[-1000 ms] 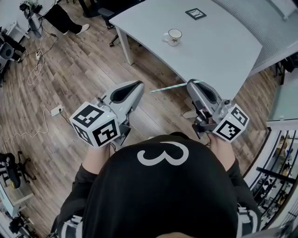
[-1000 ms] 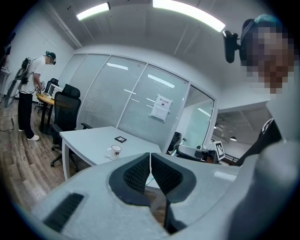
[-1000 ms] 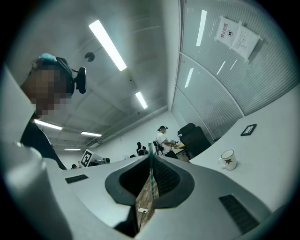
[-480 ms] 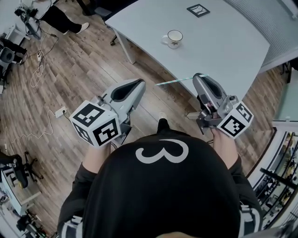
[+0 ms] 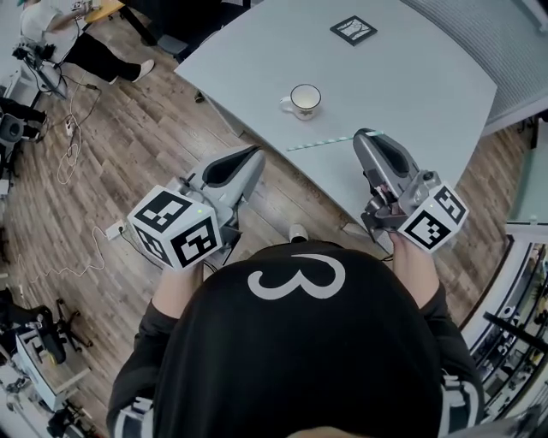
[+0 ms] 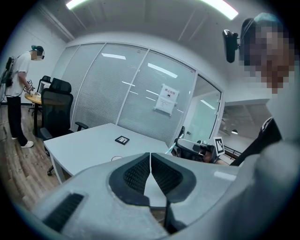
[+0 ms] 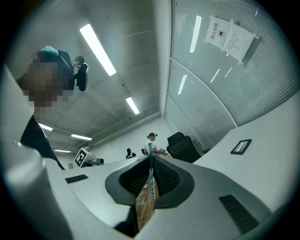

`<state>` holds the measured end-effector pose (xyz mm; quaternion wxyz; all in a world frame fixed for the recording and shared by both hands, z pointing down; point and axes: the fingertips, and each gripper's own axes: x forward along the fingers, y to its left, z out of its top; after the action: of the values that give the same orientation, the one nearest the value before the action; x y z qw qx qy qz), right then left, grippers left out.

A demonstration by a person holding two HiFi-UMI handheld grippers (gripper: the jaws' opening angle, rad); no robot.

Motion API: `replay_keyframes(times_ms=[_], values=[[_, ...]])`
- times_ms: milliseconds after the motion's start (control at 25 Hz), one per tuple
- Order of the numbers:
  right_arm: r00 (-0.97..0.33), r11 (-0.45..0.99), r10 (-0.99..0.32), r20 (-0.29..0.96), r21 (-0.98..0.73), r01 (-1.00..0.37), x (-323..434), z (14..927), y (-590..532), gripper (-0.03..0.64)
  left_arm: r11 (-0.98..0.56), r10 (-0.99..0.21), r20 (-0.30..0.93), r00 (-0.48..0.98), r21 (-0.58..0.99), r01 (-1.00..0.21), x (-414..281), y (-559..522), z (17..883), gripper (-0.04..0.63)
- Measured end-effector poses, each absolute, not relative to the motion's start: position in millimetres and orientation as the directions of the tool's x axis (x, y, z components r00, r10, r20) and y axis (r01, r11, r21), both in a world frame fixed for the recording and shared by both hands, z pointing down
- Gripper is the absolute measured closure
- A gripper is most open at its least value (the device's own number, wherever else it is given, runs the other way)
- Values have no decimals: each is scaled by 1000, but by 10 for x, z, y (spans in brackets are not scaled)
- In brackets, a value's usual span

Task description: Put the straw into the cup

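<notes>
Nearest the camera in the head view is the top of the person's black cap (image 5: pixel 295 342) with a white figure on it, and a hand on either side holds a grey gripper carrying a cube of black-and-white square markers. The left gripper (image 5: pixel 250 157) points ahead near the edge of the table. Its own view shows its jaws pressed together with nothing between them. The right gripper (image 5: pixel 363 137) reaches over the near part of the pale grey table (image 5: pixel 419 77). Its jaws are closed on one end of the straw (image 5: pixel 321 144), a thin pale straw with green stripes. The straw sticks out sideways to the left, roughly level, above the table near its edge. A little beyond the straw and apart from it, the white cup (image 5: pixel 304 100) stands upright on the table with its handle to the left. Farther back on the table lies a flat black-framed marker tile (image 5: pixel 353 29). Wood-plank flooring (image 5: pixel 128 145) surrounds the table, with cables trailing on it at left, and another person (image 5: pixel 51 26) stands at the far top left.
</notes>
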<state>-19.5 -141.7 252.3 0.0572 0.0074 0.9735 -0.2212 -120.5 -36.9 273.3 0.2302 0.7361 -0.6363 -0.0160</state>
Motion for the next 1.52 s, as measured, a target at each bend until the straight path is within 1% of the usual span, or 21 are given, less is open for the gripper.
replay_keyframes(times_ms=[160, 480, 640, 920, 1200, 1520], values=[[-994, 921, -20, -106, -390, 23, -283, 2546, -1664, 586, -101, -941, 271, 205, 354, -930, -1259, -689, 2770, 572], [-990, 936, -35, -134, -351, 14, -271, 2481, -1791, 586, -135, -934, 268, 234, 342, -930, -1223, -934, 2813, 572], [-990, 953, -42, -133, -302, 0, -283, 2440, -1776, 586, -151, -930, 266, 253, 351, -924, -1220, -1032, 2814, 572], [-990, 942, -73, -124, -333, -28, -312, 2501, -1873, 586, -171, -918, 279, 283, 366, -915, -1277, -1165, 2878, 572], [-981, 926, -146, -128, -366, -90, -505, 2524, -1998, 586, -226, -885, 305, 351, 378, -898, -1517, -1353, 2900, 572], [-958, 902, -266, -105, -377, -209, -728, 2579, -2269, 586, -311, -834, 324, 447, 394, -865, -1841, -1707, 2951, 572]])
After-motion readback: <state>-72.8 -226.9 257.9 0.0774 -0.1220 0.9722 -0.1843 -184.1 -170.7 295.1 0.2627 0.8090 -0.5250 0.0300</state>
